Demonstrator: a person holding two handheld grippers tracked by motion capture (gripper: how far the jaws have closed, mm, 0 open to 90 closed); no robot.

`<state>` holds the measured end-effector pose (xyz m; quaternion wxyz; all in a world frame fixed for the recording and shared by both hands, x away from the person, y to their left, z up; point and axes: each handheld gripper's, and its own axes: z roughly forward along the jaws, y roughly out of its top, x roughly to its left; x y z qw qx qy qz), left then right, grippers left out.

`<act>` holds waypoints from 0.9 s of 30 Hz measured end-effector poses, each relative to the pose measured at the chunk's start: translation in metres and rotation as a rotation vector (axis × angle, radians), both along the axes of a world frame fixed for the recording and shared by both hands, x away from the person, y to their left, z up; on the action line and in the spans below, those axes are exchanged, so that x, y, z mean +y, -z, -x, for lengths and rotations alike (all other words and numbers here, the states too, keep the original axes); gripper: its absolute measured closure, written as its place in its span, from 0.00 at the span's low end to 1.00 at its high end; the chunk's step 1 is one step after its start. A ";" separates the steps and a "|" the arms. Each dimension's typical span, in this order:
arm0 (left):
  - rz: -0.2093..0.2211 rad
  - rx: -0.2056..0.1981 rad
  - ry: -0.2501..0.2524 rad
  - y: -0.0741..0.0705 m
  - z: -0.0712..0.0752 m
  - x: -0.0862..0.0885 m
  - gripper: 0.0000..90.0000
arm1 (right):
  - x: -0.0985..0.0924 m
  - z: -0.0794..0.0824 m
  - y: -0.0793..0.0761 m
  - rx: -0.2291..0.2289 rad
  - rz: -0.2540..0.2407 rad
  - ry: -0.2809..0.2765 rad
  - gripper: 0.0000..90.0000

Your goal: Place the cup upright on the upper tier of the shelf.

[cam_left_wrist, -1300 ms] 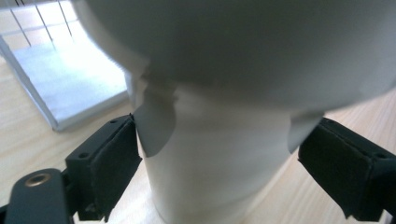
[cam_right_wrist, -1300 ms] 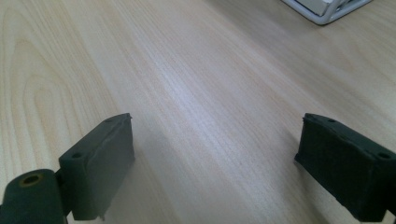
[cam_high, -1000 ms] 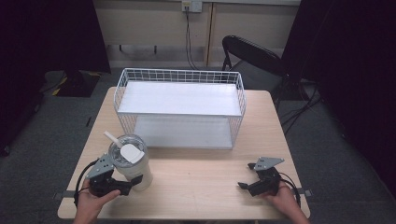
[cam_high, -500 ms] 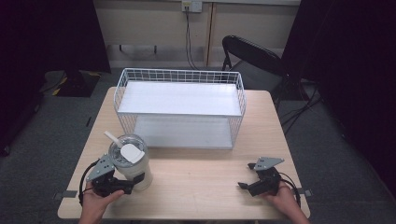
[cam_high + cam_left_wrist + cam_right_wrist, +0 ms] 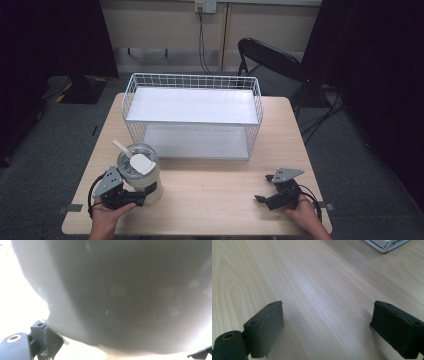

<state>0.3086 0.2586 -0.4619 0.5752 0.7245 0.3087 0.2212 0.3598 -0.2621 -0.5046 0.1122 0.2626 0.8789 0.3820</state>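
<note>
White tumbler [image 5: 141,174] sits gripped in the left claw [image 5: 131,198]; right claw [image 5: 265,200] gapes over table [image 5: 210,200].

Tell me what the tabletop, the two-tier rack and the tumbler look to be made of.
Tabletop: pale wood or wood-look laminate, matte, with grain lines clear in the right gripper view. Rack: white coated metal wire, seen in its thin grid walls, with flat white shelf panels. Tumbler: smooth white body, likely plastic or coated metal; its lid looks like clear plastic.
</note>
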 end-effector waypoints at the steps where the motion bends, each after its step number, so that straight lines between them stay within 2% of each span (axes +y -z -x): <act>1: 0.006 -0.004 0.001 0.001 0.000 0.001 0.10 | 0.000 0.000 0.000 0.000 0.000 0.000 0.11; 2: 0.020 -0.003 -0.002 0.001 0.000 0.000 0.11 | 0.000 0.000 0.000 0.000 0.000 0.000 0.11; 3: 0.007 -0.003 0.000 0.001 0.000 0.001 0.11 | 0.000 0.000 0.000 0.000 0.000 0.000 0.11; 7: 0.023 0.001 0.005 -0.001 0.000 -0.002 0.11 | 0.000 0.000 0.000 0.000 0.000 0.000 0.11; 8: 0.016 -0.009 0.016 -0.003 0.000 -0.002 0.11 | 0.000 0.000 0.000 0.000 0.000 0.000 0.11; 11: 0.050 -0.009 0.022 -0.009 0.000 -0.005 0.11 | 0.000 0.000 0.000 0.000 0.000 0.000 0.11; 15: 0.056 -0.008 0.023 -0.019 0.000 -0.009 0.11 | 0.000 0.000 0.000 0.000 0.000 0.000 0.11; 16: 0.073 -0.003 0.017 -0.021 -0.001 -0.010 0.11 | 0.000 0.000 0.000 0.000 0.000 0.000 0.11; 27: 0.071 0.012 -0.005 -0.038 -0.006 -0.010 0.11 | 0.000 0.000 0.000 0.000 0.000 0.001 0.11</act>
